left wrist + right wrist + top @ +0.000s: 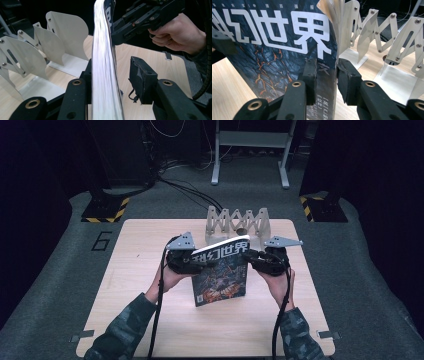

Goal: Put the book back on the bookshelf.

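Right gripper point(325, 75) clamps my magazine point(220, 272) upright; left gripper point(112, 77) jaws stand apart, pads off its page edge.

You see a magazine point(220, 275) with a glossy printed paper cover, on a matt, pale wood-grain table point(130, 310). Behind it, your rack point(239, 224) is smooth, off-white sheet metal with shiny rivets.
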